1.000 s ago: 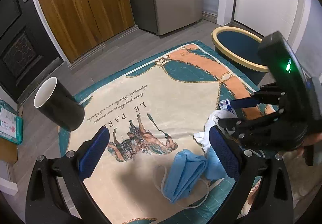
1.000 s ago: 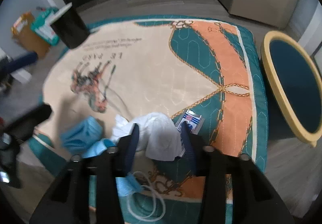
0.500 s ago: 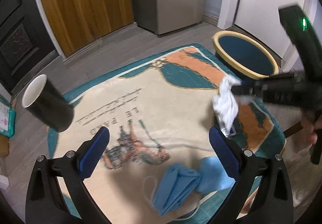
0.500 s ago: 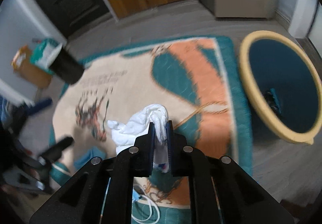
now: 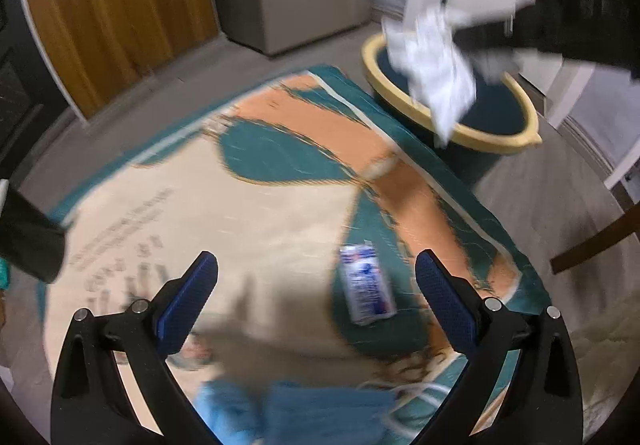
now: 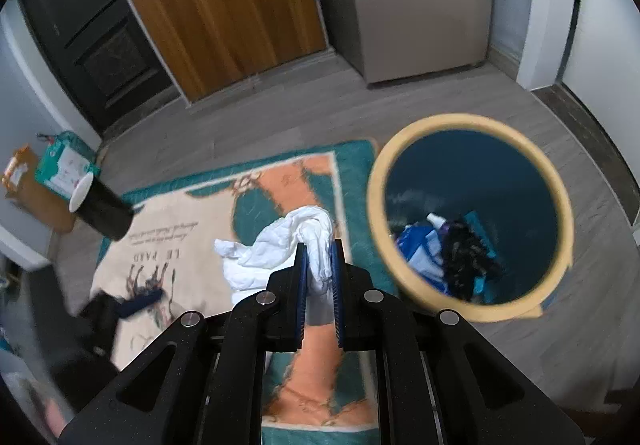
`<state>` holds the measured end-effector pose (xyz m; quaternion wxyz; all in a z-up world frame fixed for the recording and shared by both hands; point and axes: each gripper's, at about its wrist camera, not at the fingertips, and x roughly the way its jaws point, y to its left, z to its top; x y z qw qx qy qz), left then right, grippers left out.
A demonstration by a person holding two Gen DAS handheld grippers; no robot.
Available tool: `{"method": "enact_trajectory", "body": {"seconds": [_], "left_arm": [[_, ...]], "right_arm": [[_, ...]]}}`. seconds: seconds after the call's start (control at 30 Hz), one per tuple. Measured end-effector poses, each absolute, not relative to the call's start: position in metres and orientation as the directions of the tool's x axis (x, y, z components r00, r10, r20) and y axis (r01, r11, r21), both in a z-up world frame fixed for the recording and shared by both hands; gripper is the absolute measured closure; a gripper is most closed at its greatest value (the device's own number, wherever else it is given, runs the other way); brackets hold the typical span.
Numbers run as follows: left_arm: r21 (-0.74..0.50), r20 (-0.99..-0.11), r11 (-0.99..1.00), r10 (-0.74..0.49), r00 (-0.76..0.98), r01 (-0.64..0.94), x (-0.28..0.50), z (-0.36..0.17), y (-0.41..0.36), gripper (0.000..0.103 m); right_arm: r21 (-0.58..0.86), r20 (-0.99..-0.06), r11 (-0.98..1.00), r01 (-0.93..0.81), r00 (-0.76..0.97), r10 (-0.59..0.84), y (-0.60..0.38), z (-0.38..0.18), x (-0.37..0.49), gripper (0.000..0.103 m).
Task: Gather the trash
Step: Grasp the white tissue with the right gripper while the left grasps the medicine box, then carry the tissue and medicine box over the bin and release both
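Currently, step in hand: carrying one piece of trash to the bin; the rest of the litter is still to be gathered.
Right claw (image 6: 319,277): clamped on a crumpled white tissue (image 6: 280,245), which bulges out beyond and to the left of the pads.
Where the tissue is: held in the air over the edge of the rug (image 6: 192,229), just beside the yellow-rimmed bin (image 6: 472,303) but not yet over its mouth, as the right wrist view shows; the left wrist view shows the wad (image 5: 436,65) in front of the bin (image 5: 516,133).
Tissue's lie: no firm long axis; in the left wrist view it hangs roughly downward to a drooping tip.
Bin contents: some blue and dark trash already at the bottom.
Left claw (image 5: 316,281): fingers wide apart, nothing between them, hovering above the rug.
Still on the rug: a small printed packet (image 5: 366,285), lying with its long axis roughly away from the left camera, and a blue face mask (image 5: 288,405) at the lower edge, blurred.
Next move calls for: bringing the tissue over the bin's opening, then parting the pads so it drops inside.
Likely after that: the left claw looks placed to close on the packet.
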<state>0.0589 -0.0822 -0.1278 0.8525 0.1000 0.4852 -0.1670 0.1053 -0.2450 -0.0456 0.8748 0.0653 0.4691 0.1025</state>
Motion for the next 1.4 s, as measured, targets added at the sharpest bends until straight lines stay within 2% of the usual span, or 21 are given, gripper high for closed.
{"method": "enact_trajectory", "body": {"seconds": [0.23, 0.47, 0.6, 0.7, 0.77, 0.83, 1.1, 1.4], "left_arm": [[0.021, -0.895, 0.911, -0.166, 0.413, 0.411, 0.066, -0.154, -0.105, 0.007], [0.033, -0.921, 0.909, -0.134, 0.367, 0.415, 0.070, -0.171, -0.109, 0.028], [0.021, -0.926, 0.909, -0.140, 0.350, 0.417, 0.069, -0.173, -0.109, 0.033], [0.000, -0.927, 0.908, -0.158, 0.341, 0.419, 0.069, -0.171, -0.108, 0.047], [-0.028, -0.928, 0.907, -0.180, 0.326, 0.420, 0.069, -0.170, -0.106, 0.062], [-0.036, -0.929, 0.907, -0.185, 0.321, 0.419, 0.070, -0.169, -0.105, 0.069], [-0.036, -0.916, 0.914, -0.192, 0.353, 0.403, 0.077, -0.159, -0.099, 0.071], [-0.026, -0.860, 0.912, -0.229, 0.455, 0.409, 0.084, -0.119, -0.106, 0.071]], "right_arm": [[0.249, -0.780, 0.962, -0.113, 0.565, 0.268, -0.262, -0.035, 0.111, 0.091], [0.266, -0.773, 0.957, -0.118, 0.566, 0.285, -0.265, -0.033, 0.114, 0.091], [0.278, -0.765, 0.954, -0.117, 0.573, 0.293, -0.268, -0.030, 0.114, 0.091], [0.284, -0.760, 0.952, -0.116, 0.578, 0.297, -0.270, -0.027, 0.113, 0.091], [0.291, -0.756, 0.950, -0.116, 0.580, 0.302, -0.271, -0.025, 0.112, 0.091], [0.296, -0.753, 0.948, -0.117, 0.583, 0.307, -0.270, -0.023, 0.112, 0.091], [0.295, -0.744, 0.946, -0.132, 0.589, 0.314, -0.269, -0.017, 0.111, 0.091], [0.273, -0.702, 0.954, -0.124, 0.653, 0.285, -0.290, 0.011, 0.108, 0.091]]}}
